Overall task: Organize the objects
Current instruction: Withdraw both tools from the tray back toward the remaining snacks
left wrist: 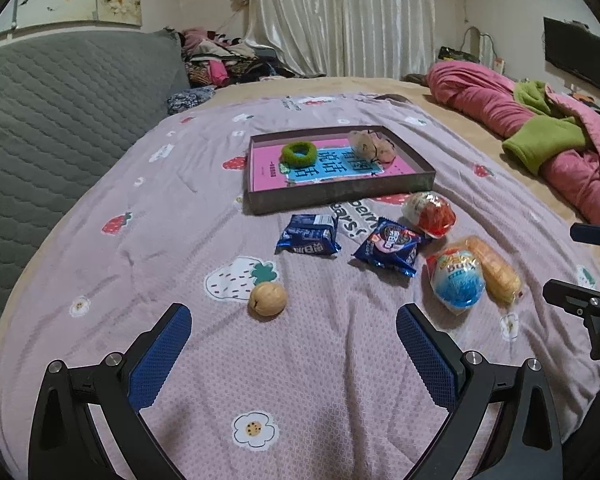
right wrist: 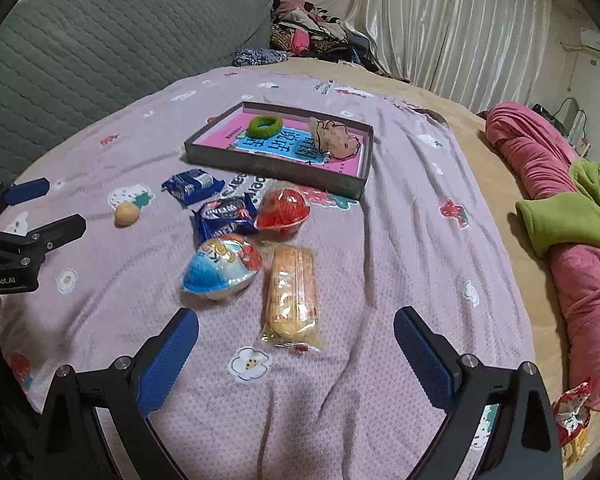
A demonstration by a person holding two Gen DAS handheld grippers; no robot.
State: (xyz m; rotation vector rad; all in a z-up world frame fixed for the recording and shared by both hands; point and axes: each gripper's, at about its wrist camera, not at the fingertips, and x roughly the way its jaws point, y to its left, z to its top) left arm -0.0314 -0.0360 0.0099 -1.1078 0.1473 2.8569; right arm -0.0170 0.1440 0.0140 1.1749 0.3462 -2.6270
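The left claw (left wrist: 294, 326) stands wide open with nothing between its blue pads, low in the frame above the bedspread. A walnut (left wrist: 267, 299) lies just beyond its left finger, probably the nearest thing to pick. The right claw (right wrist: 296, 330) is equally spread and empty; a long biscuit packet (right wrist: 293, 298) lies between and just ahead of its fingers, so that looks like its likely first target.

Farther out, toward the middle of each view, the loose snacks lie close together: a blue-topped egg-shaped treat (right wrist: 220, 270), a red-topped one (right wrist: 283, 209), and two dark blue cookie packets (left wrist: 309, 235) (left wrist: 389, 246). Beyond them, at frame centre, sits a shallow grey box (left wrist: 342, 196) with a pink book lining its bottom. A green hair tie (left wrist: 299, 153) and a small pinkish bundle (left wrist: 370, 145) already rest inside, which suggests the box is the collecting place and the snacks remain to be moved.

Everything rests on a bed under a pink strawberry-print bedspread (left wrist: 320, 380). A grey quilted headboard (left wrist: 60, 120) fills the upper left, white curtains (left wrist: 340, 12) hang at the top, and a pink-and-green blanket (left wrist: 540, 140) is heaped at the right.
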